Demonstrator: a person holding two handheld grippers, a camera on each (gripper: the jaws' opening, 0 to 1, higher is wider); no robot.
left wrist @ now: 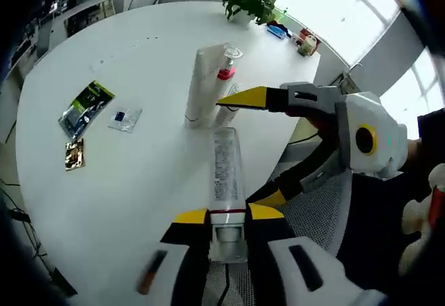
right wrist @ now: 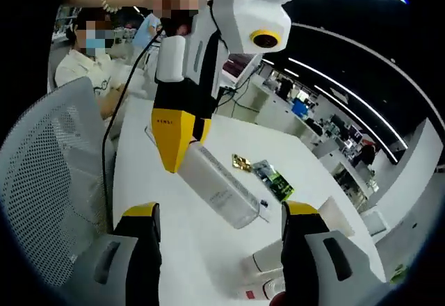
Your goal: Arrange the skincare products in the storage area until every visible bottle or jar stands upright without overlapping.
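Note:
My left gripper (left wrist: 228,214) is shut on the capped end of a clear bottle with printed text (left wrist: 226,167), held lying flat over the white table's near edge. In the right gripper view the same bottle (right wrist: 224,189) hangs from the left gripper (right wrist: 182,142), which reaches down from above. My right gripper (right wrist: 221,212) is open wide, its jaws standing on either side of the bottle without touching it. It enters the left gripper view as the right gripper (left wrist: 259,146). A tall white bottle (left wrist: 204,87) and a pump bottle with a red collar (left wrist: 226,73) stand upright just beyond.
Three sachets lie on the white table (left wrist: 139,195): a green-black one (left wrist: 87,104), a clear one (left wrist: 125,118) and a gold one (left wrist: 75,153). A potted plant (left wrist: 247,0) and small items (left wrist: 306,42) sit at the far edge. A grey mesh chair (right wrist: 42,181) is beside the table; people sit behind.

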